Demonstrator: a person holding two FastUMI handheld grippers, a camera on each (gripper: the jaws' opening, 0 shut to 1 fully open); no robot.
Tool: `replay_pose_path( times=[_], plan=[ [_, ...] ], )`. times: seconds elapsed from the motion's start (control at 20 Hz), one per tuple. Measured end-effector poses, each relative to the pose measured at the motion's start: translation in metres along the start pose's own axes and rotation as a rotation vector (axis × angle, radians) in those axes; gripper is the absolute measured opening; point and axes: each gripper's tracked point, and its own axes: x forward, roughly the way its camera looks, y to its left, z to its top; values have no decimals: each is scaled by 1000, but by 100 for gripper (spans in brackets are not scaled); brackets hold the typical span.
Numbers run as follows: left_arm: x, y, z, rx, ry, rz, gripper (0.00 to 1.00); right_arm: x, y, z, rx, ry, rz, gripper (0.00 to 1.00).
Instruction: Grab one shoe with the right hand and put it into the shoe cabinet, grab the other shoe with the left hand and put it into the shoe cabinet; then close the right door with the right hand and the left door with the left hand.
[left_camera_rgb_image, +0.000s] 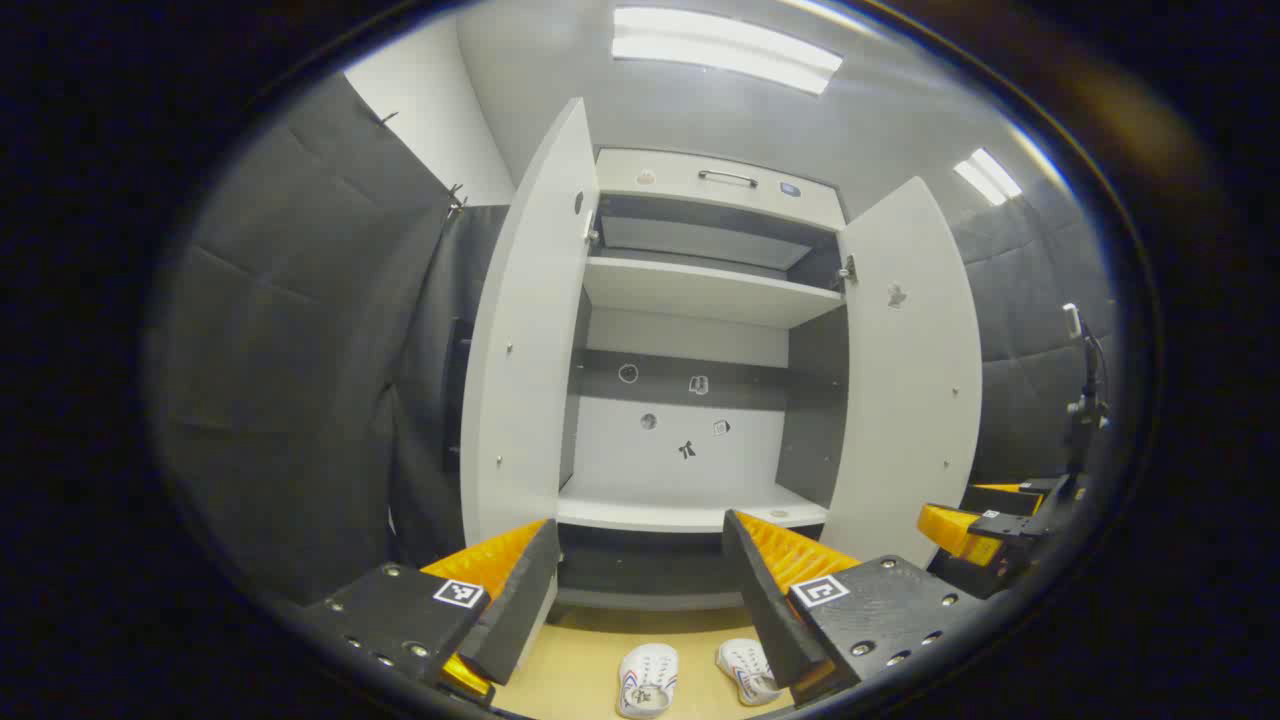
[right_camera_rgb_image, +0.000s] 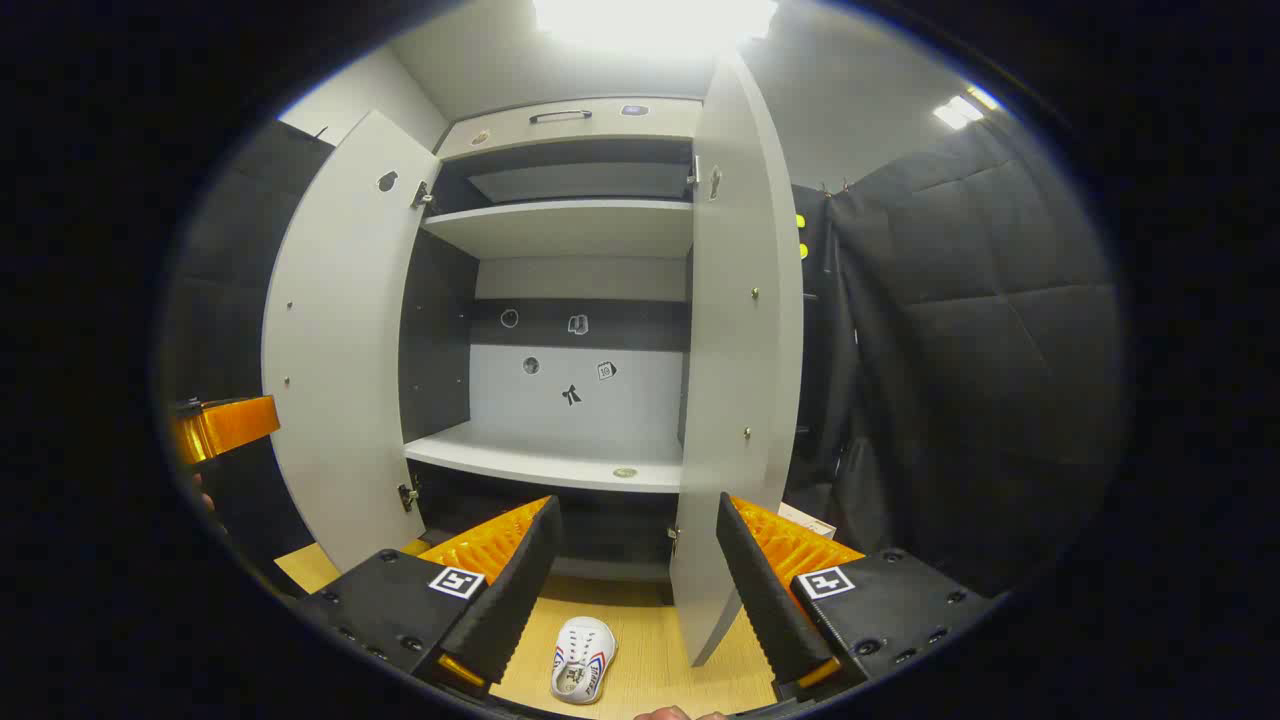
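Though open, shoe cabinet (left_camera_rgb_image: 700, 300) shoeless.

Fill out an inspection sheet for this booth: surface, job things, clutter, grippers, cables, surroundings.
Surface: pale wooden floor in front of the cabinet.
Job's things: shoe cabinet stands with left door and right door both open; its shelves hold no shoes. Two white shoes, left shoe and right shoe, lie on the floor, apart.
Clutter: small stickers on the cabinet's back panel; a small round thing on the lower shelf.
Grippers: left gripper open, holding nothing; right gripper open, holding nothing, above one shoe.
Cables: nothing seen.
Surroundings: dark padded walls, ceiling lights.
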Motion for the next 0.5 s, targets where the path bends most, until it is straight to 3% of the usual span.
replay_pose_path(
  times=[0.5],
  plan=[
    [-29, -23, 9, -16, 14, 127, 95, -2, -9, -6, -7, 25, 124, 98]
  ],
)
